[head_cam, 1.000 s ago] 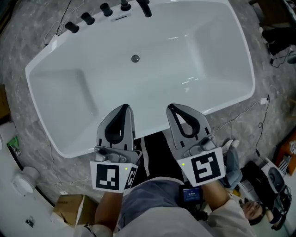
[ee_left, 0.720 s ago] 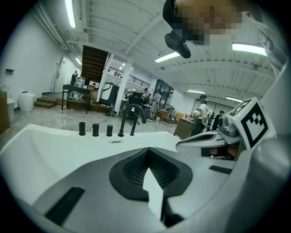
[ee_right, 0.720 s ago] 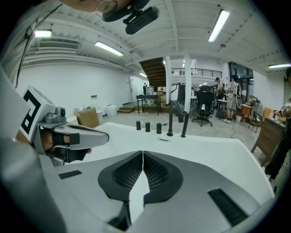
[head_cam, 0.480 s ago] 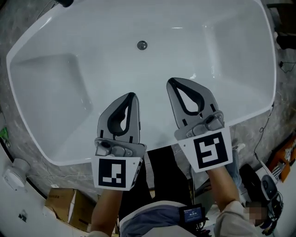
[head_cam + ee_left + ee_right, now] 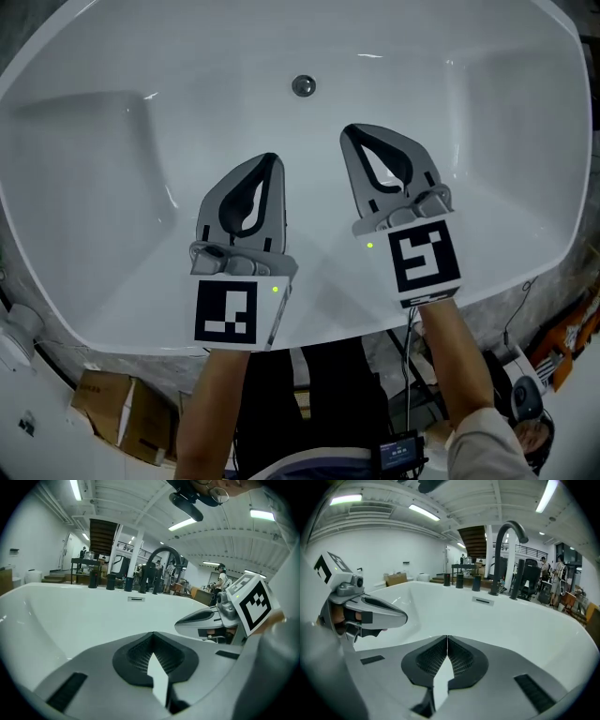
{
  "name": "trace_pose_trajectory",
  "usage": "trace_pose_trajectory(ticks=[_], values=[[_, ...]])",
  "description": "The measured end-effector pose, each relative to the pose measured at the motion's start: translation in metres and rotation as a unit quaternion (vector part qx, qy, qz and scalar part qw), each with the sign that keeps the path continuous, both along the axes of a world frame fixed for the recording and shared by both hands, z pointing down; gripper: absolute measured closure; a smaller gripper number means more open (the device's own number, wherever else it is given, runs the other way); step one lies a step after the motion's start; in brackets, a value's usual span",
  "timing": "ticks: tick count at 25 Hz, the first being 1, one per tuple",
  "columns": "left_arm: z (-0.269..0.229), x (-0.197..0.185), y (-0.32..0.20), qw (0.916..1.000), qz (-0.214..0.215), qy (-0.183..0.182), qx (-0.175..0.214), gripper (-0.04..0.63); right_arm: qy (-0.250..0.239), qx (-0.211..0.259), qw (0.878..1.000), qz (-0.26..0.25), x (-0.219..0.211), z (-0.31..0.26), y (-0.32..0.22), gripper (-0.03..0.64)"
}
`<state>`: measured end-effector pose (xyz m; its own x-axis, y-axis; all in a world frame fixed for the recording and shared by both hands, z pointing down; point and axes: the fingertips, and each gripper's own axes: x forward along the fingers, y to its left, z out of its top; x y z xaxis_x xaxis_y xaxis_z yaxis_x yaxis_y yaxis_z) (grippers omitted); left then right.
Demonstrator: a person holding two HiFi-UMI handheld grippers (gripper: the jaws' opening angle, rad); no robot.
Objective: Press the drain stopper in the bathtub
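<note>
The small round metal drain stopper (image 5: pixel 303 86) sits on the floor of the white bathtub (image 5: pixel 94 187), near its far wall. My left gripper (image 5: pixel 271 158) hangs over the tub floor, shut and holding nothing, its tip pointing toward the far wall. My right gripper (image 5: pixel 347 130) is beside it, also shut and empty, with its tip a little short of the stopper and to the right of it. In the left gripper view the jaws (image 5: pixel 152 634) meet at the tip. The right gripper view shows the same (image 5: pixel 447 637). Neither gripper view shows the stopper.
A tall curved black faucet (image 5: pixel 506 550) and several black knobs (image 5: pixel 459 581) stand on the tub's far rim, above an overflow slot (image 5: pixel 482 601). A cardboard box (image 5: pixel 117 417) and cables lie on the floor by the near rim.
Both grippers have moved forward from over the near rim to above the tub floor, closer to the stopper. The head view has leaned further over the tub.
</note>
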<state>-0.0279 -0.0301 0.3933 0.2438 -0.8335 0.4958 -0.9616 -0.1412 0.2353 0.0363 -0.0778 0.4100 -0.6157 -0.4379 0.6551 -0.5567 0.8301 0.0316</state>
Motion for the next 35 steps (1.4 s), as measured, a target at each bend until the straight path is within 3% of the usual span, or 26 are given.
trace_pose_trajectory(ticks=[3, 9, 23, 35], values=[[0.004, 0.007, 0.0, 0.9999, 0.008, 0.0, -0.007, 0.589, 0.011, -0.005, 1.0, -0.015, -0.001, 0.016, -0.002, 0.598], [0.079, 0.007, -0.023, 0.9995, 0.015, 0.01, -0.027, 0.589, 0.043, -0.04, 0.998, -0.02, -0.006, 0.125, -0.034, 0.598], [0.171, -0.004, -0.027, 0.9986, 0.029, 0.016, -0.042, 0.589, 0.156, -0.065, 0.984, -0.055, -0.029, 0.343, -0.079, 0.598], [0.21, -0.01, -0.02, 0.9973, 0.043, 0.032, -0.05, 0.589, 0.176, -0.092, 0.98, -0.02, -0.034, 0.425, -0.095, 0.598]])
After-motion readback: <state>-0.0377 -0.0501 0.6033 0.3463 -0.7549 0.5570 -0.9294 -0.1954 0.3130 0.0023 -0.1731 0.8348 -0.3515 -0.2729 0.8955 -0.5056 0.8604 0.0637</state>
